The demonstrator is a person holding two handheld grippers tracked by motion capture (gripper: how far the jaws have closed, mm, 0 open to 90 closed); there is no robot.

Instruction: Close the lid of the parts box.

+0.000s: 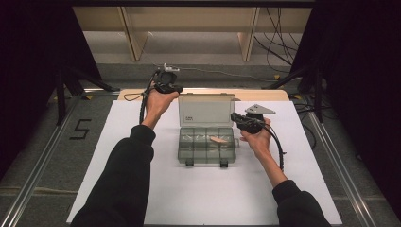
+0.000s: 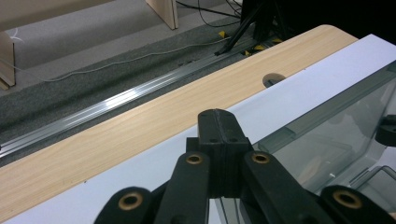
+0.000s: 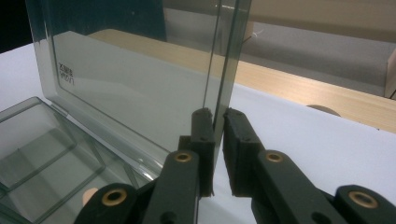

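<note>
A clear grey compartment box lies on the white sheet with its lid standing upright. A small tan piece rests in one right-hand compartment. My right gripper is shut on the lid's right edge; in the right gripper view the jaws pinch the thin lid above the box base. My left gripper is by the lid's upper left corner. In the left gripper view its jaws are shut with nothing between them, and the lid lies to their right.
The white sheet covers a wooden table whose far edge has a round hole. Beyond it are a metal floor rail, cables and wooden shelf legs. Dark stands flank both sides.
</note>
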